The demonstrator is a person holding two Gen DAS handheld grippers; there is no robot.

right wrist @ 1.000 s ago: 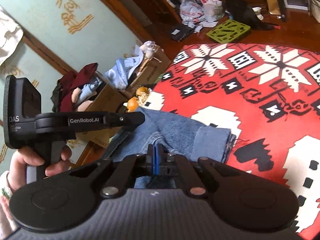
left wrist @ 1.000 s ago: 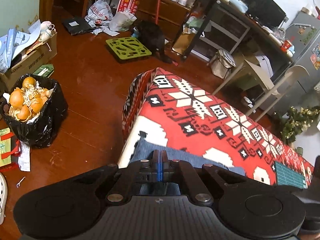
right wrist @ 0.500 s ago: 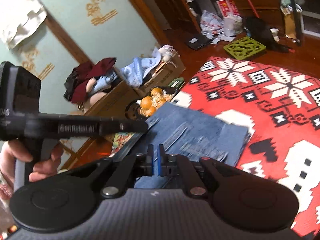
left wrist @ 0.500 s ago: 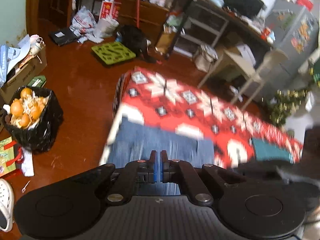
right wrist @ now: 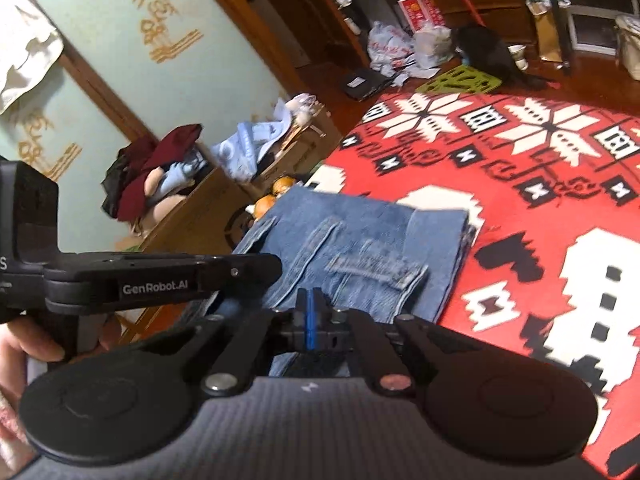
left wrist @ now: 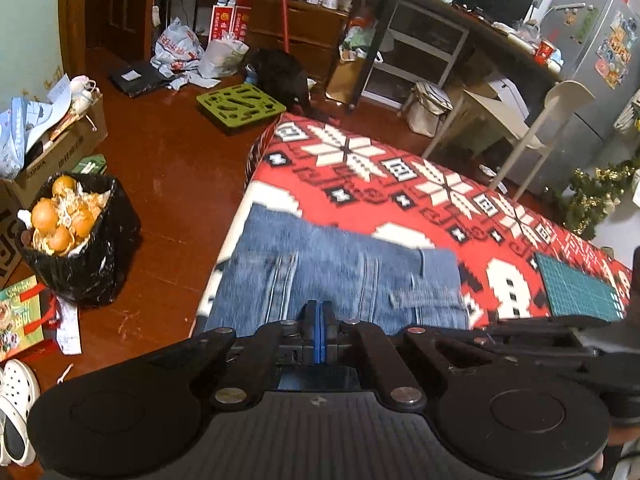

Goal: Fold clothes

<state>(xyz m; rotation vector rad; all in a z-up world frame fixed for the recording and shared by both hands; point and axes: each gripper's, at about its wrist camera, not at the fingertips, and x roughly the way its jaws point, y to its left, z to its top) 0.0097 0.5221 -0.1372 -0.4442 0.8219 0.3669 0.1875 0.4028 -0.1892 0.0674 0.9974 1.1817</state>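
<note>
Folded blue jeans (left wrist: 340, 272) lie flat at the near left corner of the red patterned blanket (left wrist: 400, 184). My left gripper (left wrist: 318, 312) hovers over their near edge, shut, blue pads together with no cloth seen between them. In the right wrist view the jeans (right wrist: 360, 248) lie just ahead of my right gripper (right wrist: 308, 304). Its jaws are closing the last bit, and the pads meet with nothing between them. The left gripper (right wrist: 276, 270) shows side-on at the left, held by a hand (right wrist: 28, 344).
A green cutting mat (left wrist: 576, 292) lies on the blanket at the right. On the floor to the left stand a black bag of orange peels (left wrist: 72, 232) and a cardboard box (left wrist: 52, 148). A white chair (left wrist: 552, 120) stands beyond the blanket.
Both grippers have drawn back from the jeans and risen slightly. The jeans, which were bunched close under the fingers, now show as a flat folded rectangle.
</note>
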